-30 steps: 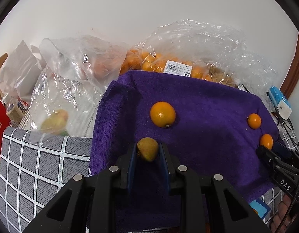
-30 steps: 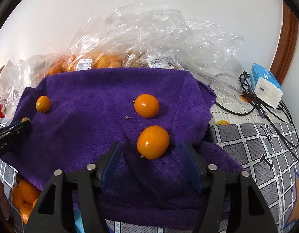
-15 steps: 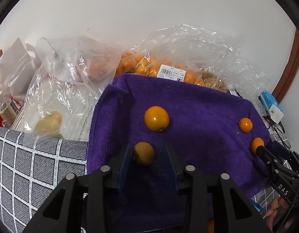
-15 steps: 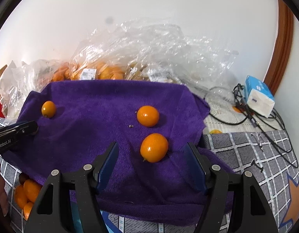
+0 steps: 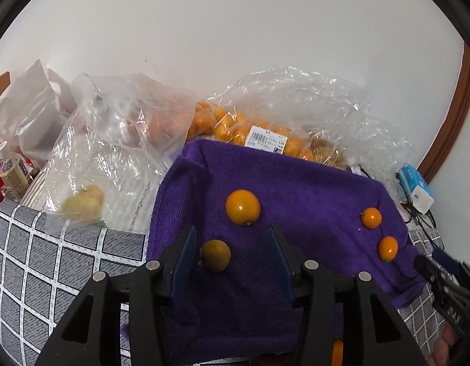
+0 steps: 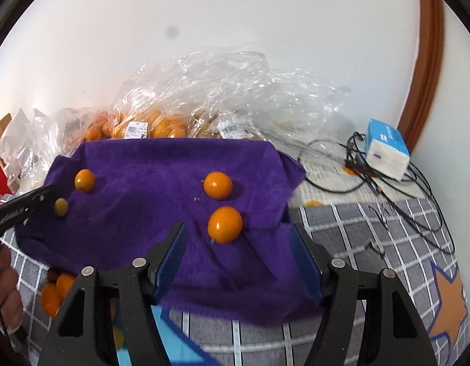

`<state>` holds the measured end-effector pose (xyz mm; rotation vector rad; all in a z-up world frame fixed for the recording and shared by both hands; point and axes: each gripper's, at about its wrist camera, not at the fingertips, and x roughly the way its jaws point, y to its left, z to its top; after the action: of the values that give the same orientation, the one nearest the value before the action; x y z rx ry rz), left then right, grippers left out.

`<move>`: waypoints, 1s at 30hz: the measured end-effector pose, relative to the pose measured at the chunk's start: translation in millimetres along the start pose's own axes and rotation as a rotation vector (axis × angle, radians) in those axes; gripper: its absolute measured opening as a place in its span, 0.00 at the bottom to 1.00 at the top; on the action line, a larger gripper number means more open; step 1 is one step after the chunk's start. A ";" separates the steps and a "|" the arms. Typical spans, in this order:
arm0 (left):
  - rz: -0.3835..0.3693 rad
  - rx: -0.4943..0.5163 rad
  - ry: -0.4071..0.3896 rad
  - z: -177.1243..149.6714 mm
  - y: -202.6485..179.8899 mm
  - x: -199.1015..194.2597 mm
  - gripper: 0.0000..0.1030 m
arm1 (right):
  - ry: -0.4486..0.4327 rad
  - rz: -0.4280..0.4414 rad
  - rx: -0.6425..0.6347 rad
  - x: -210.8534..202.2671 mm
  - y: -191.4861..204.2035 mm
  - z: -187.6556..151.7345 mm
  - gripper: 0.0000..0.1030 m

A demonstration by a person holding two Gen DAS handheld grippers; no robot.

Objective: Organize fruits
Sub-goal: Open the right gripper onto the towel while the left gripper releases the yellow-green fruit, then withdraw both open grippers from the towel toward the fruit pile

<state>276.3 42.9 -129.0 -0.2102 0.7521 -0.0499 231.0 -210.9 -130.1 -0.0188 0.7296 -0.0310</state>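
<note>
My left tool [image 5: 231,253] has just been opening, jaws apart, angled downward. My right tool [image 6: 238,253] is angled downward too, jaws wide, gripping nothing.

A plain white wall [image 6: 235,30] fills the upper half of both views, evenly lit, with one small dark smudge on it. A curved brown wooden trim [image 6: 427,61] runs down the right edge. Below, a grey cloth with a white grid pattern [image 5: 36,259] covers the surface, and an orange star [image 6: 448,299] is printed near its right side.
</note>
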 end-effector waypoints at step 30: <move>0.113 -0.004 0.070 -95.0 47.0 -82.6 0.48 | 0.125 0.242 -0.155 -25.8 75.5 -85.1 0.44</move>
<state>149.7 82.5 -150.7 -0.1697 0.8328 0.0514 156.7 -135.1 -178.4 -0.0775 0.8540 0.2573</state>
